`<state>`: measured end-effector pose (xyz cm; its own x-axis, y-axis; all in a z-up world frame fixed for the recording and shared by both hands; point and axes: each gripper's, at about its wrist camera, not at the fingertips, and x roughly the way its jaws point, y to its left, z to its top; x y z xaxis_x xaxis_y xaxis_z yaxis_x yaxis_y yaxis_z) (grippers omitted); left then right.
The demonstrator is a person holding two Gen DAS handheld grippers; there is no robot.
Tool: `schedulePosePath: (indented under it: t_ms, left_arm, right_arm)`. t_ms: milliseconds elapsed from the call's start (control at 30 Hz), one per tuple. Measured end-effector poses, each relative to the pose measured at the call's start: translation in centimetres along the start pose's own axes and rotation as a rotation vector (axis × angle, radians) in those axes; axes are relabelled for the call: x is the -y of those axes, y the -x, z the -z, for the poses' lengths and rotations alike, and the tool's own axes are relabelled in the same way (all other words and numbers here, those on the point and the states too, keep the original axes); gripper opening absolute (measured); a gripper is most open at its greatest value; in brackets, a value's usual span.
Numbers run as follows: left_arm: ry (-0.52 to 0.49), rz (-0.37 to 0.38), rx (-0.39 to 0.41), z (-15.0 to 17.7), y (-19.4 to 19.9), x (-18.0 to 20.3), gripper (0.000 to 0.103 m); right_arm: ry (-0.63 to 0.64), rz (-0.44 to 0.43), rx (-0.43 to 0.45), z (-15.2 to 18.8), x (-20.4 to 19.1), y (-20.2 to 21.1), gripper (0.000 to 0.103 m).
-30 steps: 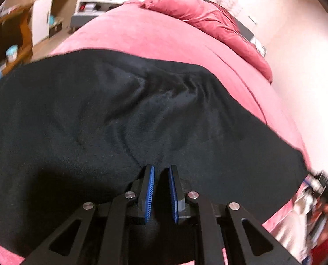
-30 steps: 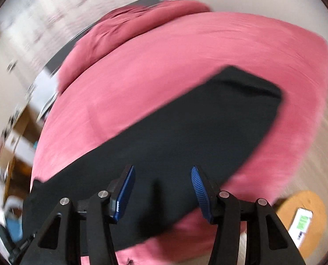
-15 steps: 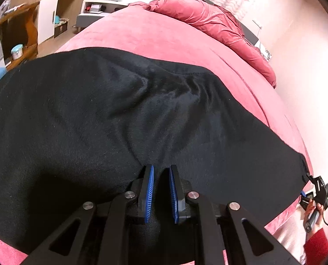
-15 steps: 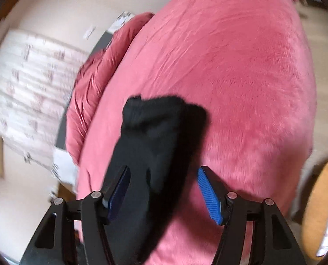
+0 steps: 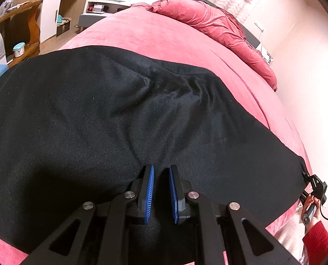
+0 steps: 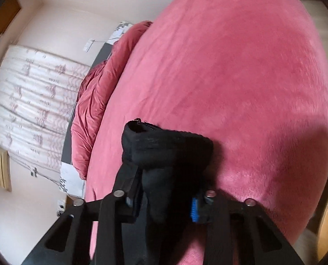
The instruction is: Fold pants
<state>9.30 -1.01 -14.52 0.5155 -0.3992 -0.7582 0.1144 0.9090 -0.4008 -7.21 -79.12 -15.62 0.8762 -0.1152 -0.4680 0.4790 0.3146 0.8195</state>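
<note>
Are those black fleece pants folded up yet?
Not yet: black fleece pants lie spread across the pink bed; right gripper pinches one end.

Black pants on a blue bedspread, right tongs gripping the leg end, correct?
Not blue: the bedspread is pink-red, clear in the right wrist view. The rest holds: black pants lie on it, and the right tongs grip the leg end.

My left gripper hides the pants fabric pinched between its blue pads. The bunched hem covers most of my right gripper, its fingertips unseen. The pants run off the left wrist picture's left edge.
</note>
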Motion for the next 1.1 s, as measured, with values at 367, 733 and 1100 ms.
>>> schedulePosePath:
  t_ms: [367, 733, 1100]
  left_arm:
    - [0.015, 0.020, -0.006, 0.3, 1.0, -0.4, 0.014]
    - [0.066, 0.093, -0.014, 0.6, 2.3, -2.2, 0.014]
    - [0.071, 0.200, 0.001, 1.0, 4.2, -3.4, 0.017]
  right_arm:
    - [0.172, 0.022, 0.048, 3.2, -8.9, 4.0, 0.024]
    - [0.514, 0.001, 0.111, 12.9, -21.9, 7.3, 0.024]
    - [0.925, -0.067, 0.064, 27.6, -30.4, 6.8, 0.024]
